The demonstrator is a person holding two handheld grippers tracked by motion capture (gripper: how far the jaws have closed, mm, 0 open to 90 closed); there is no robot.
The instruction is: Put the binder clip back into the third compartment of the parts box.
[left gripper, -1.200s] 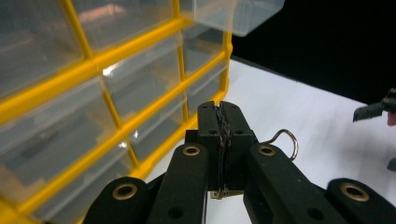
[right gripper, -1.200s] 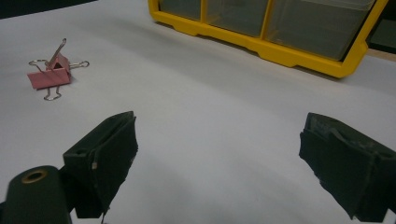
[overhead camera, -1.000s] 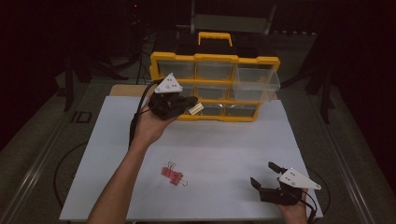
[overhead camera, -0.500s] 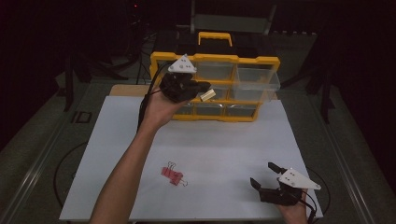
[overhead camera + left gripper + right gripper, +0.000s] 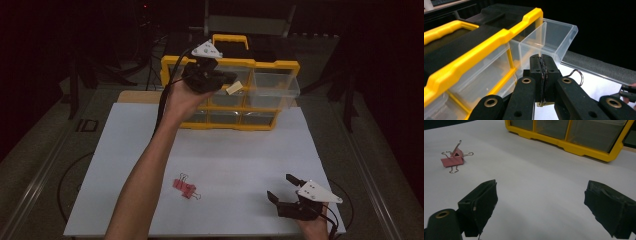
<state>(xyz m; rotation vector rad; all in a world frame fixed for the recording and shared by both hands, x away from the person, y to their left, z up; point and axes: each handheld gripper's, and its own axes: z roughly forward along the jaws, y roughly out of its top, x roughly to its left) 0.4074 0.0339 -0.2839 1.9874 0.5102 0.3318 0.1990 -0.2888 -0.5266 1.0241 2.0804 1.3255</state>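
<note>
left gripper [image 5: 226, 84]: raised in front of the organizer's top row, jaws squeezed together on a pale binder clip [image 5: 234, 89]. In the left gripper view the pads meet flat with the clip's wire loop [image 5: 577, 75] poking out at 3 o'clock of the jaws.
pale binder clip: in the air, off the mat, at the tip of the left gripper, in front of the divide between the middle and right top drawers. Cannot tell if it touches the drawer front.
open drawer [image 5: 276, 86]: clear plastic, top right of the organizer, pulled out past the frame. In the left gripper view it sits at 1 o'clock, just beyond the jaw tips.
organizer [image 5: 260, 65]: yellow frame, clear drawers, black top with a yellow handle; stands at the 12 o'clock edge of the white mat [image 5: 240, 160].
right gripper [image 5: 283, 193]: low over the mat at the 5 o'clock corner, jaws spread wide, nothing between the pads, bare mat under them.
pink binder clips [image 5: 185, 187]: a small cluster lying on the mat at about 7 o'clock of its centre, well apart from both grippers. In the right gripper view they lie at 10 o'clock, wire handles sticking out.
left forearm [image 5: 145, 180]: comes in from 6 o'clock, runs up across the mat to the raised gripper.
</note>
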